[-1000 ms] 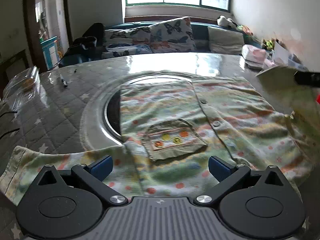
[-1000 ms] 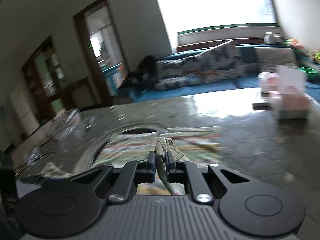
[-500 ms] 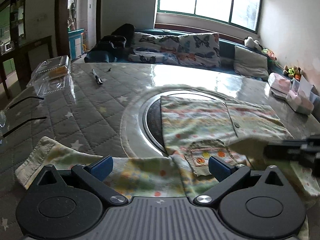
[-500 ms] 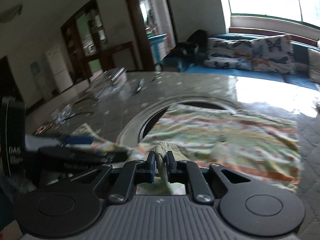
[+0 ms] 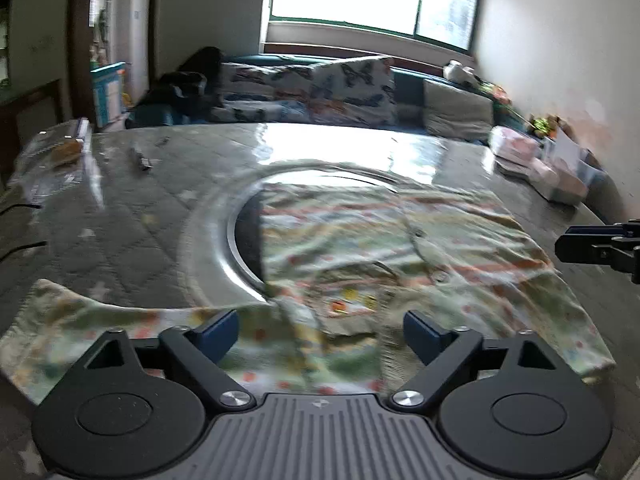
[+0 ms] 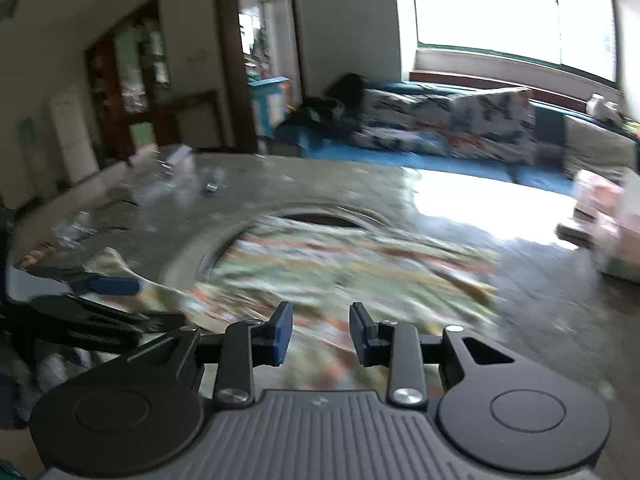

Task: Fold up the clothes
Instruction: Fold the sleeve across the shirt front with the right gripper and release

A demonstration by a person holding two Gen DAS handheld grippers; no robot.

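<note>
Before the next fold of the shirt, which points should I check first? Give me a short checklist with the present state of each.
1. Right gripper free of cloth: ok. Its jaws have just been opening and nothing is between them.
2. Left gripper free of cloth: ok. Jaws wide, just closing a little, with the shirt below, not pinched.
3. Right side folded in: ok, its edge lies over the body.
4. Left sleeve folded: not ok, it is spread out on the table.
5. Cloth smooth: cannot tell, the pictures are blurred.
</note>
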